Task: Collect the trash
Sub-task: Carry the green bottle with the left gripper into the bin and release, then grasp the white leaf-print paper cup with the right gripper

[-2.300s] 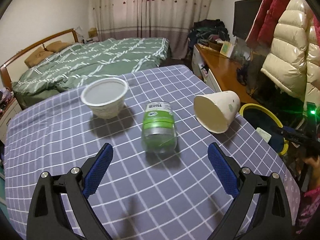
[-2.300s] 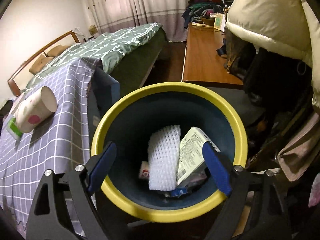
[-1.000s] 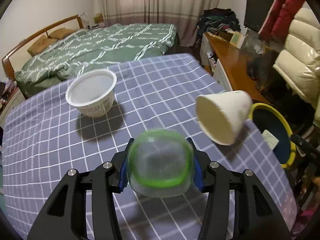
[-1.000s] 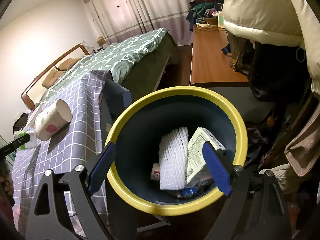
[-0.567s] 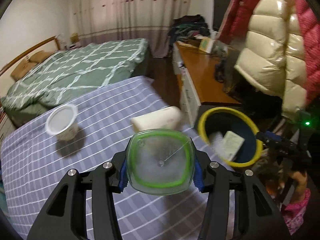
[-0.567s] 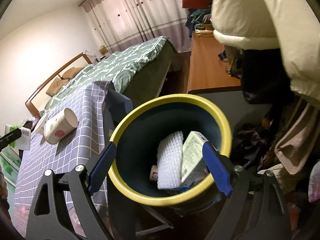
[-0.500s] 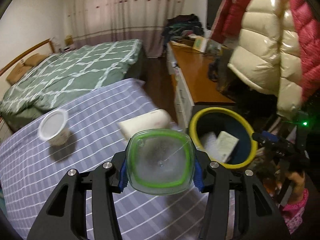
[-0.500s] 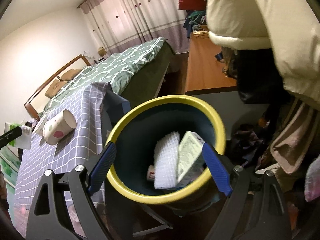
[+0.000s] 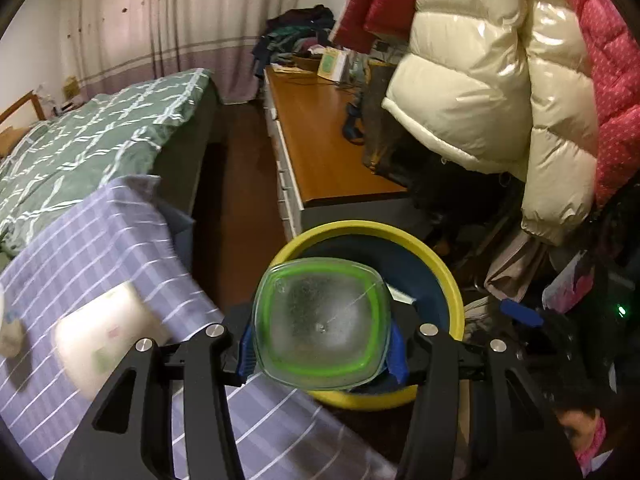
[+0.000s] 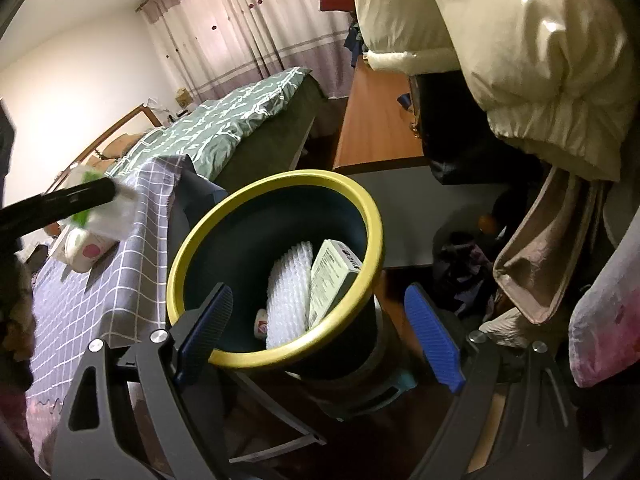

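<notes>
Left gripper (image 9: pixel 322 346) clamped on a clear green-banded plastic bottle (image 9: pixel 322 322), bottom end toward the camera, held over the near rim of the yellow-rimmed trash bin (image 9: pixel 448 280) just past the table's corner. Right gripper (image 10: pixel 320 330) jaws spread wide, nothing between them, beside the bin, which holds white foam netting (image 10: pixel 288 300) and a small box (image 10: pixel 332 276). Paper cup (image 10: pixel 86 250) lies on its side on the checked tablecloth (image 10: pixel 120 280) near the table edge facing the bin.

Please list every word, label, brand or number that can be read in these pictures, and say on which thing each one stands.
None can be read.
Carton in the bin: printed lines, too small.
Small can in the bin: red mark, no letters legible.
Paper cup on the table: pink spot only.
Clear bottle in the left gripper: no label faces the camera.
</notes>
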### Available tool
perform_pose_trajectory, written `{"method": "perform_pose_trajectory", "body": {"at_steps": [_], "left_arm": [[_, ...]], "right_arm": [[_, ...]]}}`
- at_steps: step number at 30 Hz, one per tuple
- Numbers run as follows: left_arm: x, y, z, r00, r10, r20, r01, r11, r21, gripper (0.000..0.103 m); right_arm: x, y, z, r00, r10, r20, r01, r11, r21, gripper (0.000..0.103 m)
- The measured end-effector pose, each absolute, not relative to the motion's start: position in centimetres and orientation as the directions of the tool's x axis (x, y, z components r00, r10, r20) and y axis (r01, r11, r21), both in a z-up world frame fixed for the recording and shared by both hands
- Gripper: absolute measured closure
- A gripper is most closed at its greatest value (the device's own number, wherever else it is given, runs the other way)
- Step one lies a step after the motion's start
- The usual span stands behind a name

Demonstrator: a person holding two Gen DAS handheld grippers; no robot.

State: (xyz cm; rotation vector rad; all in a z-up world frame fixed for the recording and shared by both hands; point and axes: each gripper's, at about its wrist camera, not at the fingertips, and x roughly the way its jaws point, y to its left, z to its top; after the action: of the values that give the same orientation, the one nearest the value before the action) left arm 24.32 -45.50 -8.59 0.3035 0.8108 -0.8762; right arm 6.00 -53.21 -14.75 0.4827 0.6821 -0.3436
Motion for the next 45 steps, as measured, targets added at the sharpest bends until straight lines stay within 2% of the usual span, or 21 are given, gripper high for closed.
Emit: {"method": "perform_pose_trajectory", "body": {"at_steps": [1, 2, 3, 8, 13, 18, 31, 37, 45], "left_arm": [[24.4, -46.2, -8.9, 0.379, -0.559, -0.737, 0.778, 0.624, -0.072, 0.038], [24.4, -46.4, -9.1, 0.393, -0.554, -0.734, 0.773, 0.631, -0.061, 0.016], [24.4, -46.4, -9.2, 0.411, -0.554, -0.724, 0.768, 0.638, -0.052, 0.012], [24.1, -43.2, -7.7, 0.45, -0.585, -0.675, 0.757, 0.651, -0.059, 0.012], [24.1, -36.7, -5.7, 0.496, -0.6, -0.628, 0.714, 0.693, -0.098, 0.01], [24.0, -28.9, -4.7, 0.573, -0.565, -0.594, 0.637, 0.763, -0.11, 0.007], [27.4, -7.5, -7.8, 0.799, -0.251, -0.546, 0.261, 0.963, -0.062, 0.005], [28.9, -3.6, -9.9, 0.791, -0.25, -0.558, 0.204, 0.968, -0.145, 0.005], [28.8, -4.7, -10.6, 0.772, -0.284, -0.569, 0.235, 0.959, -0.159, 0.005]], "right_arm": [[6.2, -53.1, -14.7, 0.726, -0.143, -0.672, 0.453, 0.836, 0.311, 0.02], [6.3, -53.1, -14.8, 0.726, -0.14, -0.674, 0.451, 0.836, 0.312, 0.02], [6.4, -52.9, -14.9, 0.725, -0.137, -0.675, 0.449, 0.837, 0.312, 0.02], [7.2, -51.9, -14.9, 0.721, -0.119, -0.682, 0.428, 0.852, 0.303, 0.02], [8.2, -50.5, -14.7, 0.722, -0.101, -0.684, 0.402, 0.866, 0.297, 0.02], [9.5, -48.6, -14.3, 0.721, -0.085, -0.688, 0.369, 0.887, 0.277, 0.02], [14.6, -40.6, -10.9, 0.736, -0.015, -0.677, 0.204, 0.958, 0.2, 0.019], [18.5, -36.3, -8.9, 0.759, 0.023, -0.651, 0.098, 0.984, 0.149, 0.012], [23.8, -31.3, -6.8, 0.795, 0.05, -0.604, -0.033, 0.999, 0.04, 0.007]]}}
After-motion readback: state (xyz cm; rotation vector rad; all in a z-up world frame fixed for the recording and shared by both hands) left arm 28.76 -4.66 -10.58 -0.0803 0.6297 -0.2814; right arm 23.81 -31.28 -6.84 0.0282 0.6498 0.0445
